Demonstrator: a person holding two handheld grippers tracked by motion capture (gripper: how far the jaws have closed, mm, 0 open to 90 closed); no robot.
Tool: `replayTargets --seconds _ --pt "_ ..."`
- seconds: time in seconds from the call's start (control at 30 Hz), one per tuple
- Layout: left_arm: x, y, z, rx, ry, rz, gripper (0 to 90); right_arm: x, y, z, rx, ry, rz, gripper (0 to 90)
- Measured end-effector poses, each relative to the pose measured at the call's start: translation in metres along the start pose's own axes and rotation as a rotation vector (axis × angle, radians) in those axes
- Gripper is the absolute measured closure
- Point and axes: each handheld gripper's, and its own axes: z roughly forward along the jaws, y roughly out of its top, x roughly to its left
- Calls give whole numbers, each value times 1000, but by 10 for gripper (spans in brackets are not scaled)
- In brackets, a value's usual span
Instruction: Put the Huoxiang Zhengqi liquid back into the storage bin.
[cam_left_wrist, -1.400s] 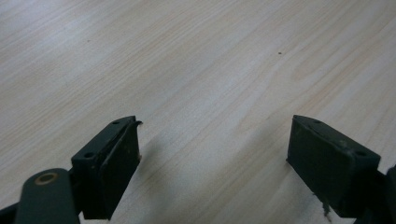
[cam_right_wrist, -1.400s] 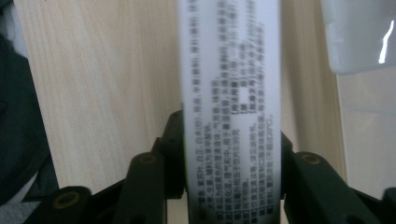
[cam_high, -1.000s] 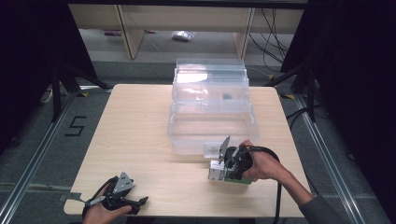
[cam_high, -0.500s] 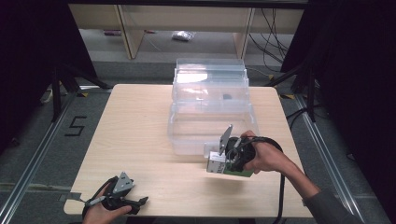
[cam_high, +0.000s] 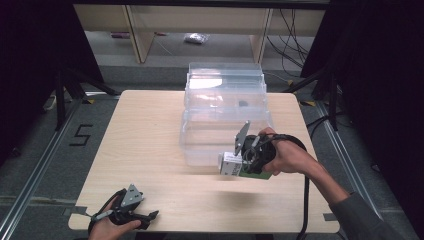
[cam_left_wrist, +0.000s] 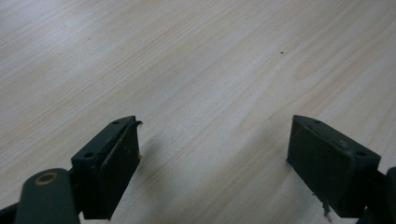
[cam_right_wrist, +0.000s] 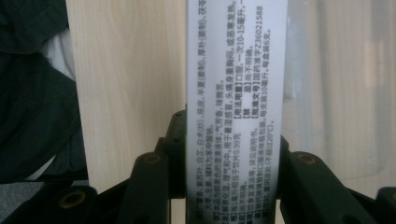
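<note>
Lifting off the table (cam_high: 150, 150), the right tongs (cam_high: 235, 165) are carrying a small white and green carton (cam_high: 231, 164) clamped between their jaws, and compared with the picture a second earlier the carton is now riding higher and a little farther in, just at the near wall of the clear plastic bin (cam_high: 222, 135) that is standing at the middle of the far half. In the right gripper view the carton (cam_right_wrist: 233, 93) is showing as a white panel of printed text, pinched on both sides by the black jaws, with pale wood to one side and the hazy plastic of the bin (cam_right_wrist: 341, 93) to the other. Judging by this rise, the pick is done and the carry toward the bin is beginning; clearing the bin's rim is probably what is coming next. The left tongs (cam_high: 150, 216) are resting at the near left corner, jaws spread wide with nothing between them, over bare wood (cam_left_wrist: 196, 70).
</note>
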Motion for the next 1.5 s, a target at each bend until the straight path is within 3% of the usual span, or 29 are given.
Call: replayTargets --seconds 0.03,0.07,0.1,0.33,0.37,0.63,0.7,0.73,0.77,0.8,0.93,1.1,1.13,1.17,1.2,1.23,1.37,1.43,1.47,1.5 --pt "0 0 0 0 -1 1 163 1 1 -3 2 -1 20 649" --pt "0 0 0 0 -1 1 164 1 1 -3 2 -1 20 649" --pt "0 0 0 0 0 0 163 -2 3 -7 -4 -10 -16 650" --pt "0 0 0 2 -1 8 164 -8 9 -21 -10 -19 -18 651" --pt "0 0 0 1 0 0 163 -8 10 -25 -7 -23 1 651" --pt "0 0 0 3 -1 8 164 -27 15 -39 -23 -55 -23 651" --pt "2 0 -1 22 -4 31 164 -34 16 -39 -25 -58 -12 651" --pt "1 0 -1 17 -5 26 164 -39 16 -38 -33 -60 -26 651" --pt "2 0 -1 21 -6 30 163 -45 17 -36 -15 -64 -2 651" --pt "2 0 -1 18 -6 23 163 -50 17 -35 -23 -69 -20 651" --pt "2 0 -2 17 -6 22 163 -63 15 -28 -4 -64 18 651" --pt "2 0 -2 21 -4 27 163 -77 13 -21 -10 -56 10 651" --pt "0 0 0 3 -1 5 163 -79 12 -19 -8 -61 23 651" --pt "0 0 0 0 -1 3 163 -85 11 -17 -7 -62 -6 651" --pt "2 0 -2 19 -7 29 163 -86 11 -16 -4 -66 16 651" --pt "2 0 -2 17 -8 30 164 -88 10 -14 4 -67 24 651" --pt "2 0 -1 19 -7 23 164 -98 6 -5 27 -64 54 651" --pt "0 0 0 -2 -12 1 163 -102 4 0 25 -48 77 651" --pt "2 0 -1 19 -11 28 163 -104 3 3 32 -48 80 650" --pt "2 0 -1 18 -11 27 163 -108 3 7 15 -48 48 651"
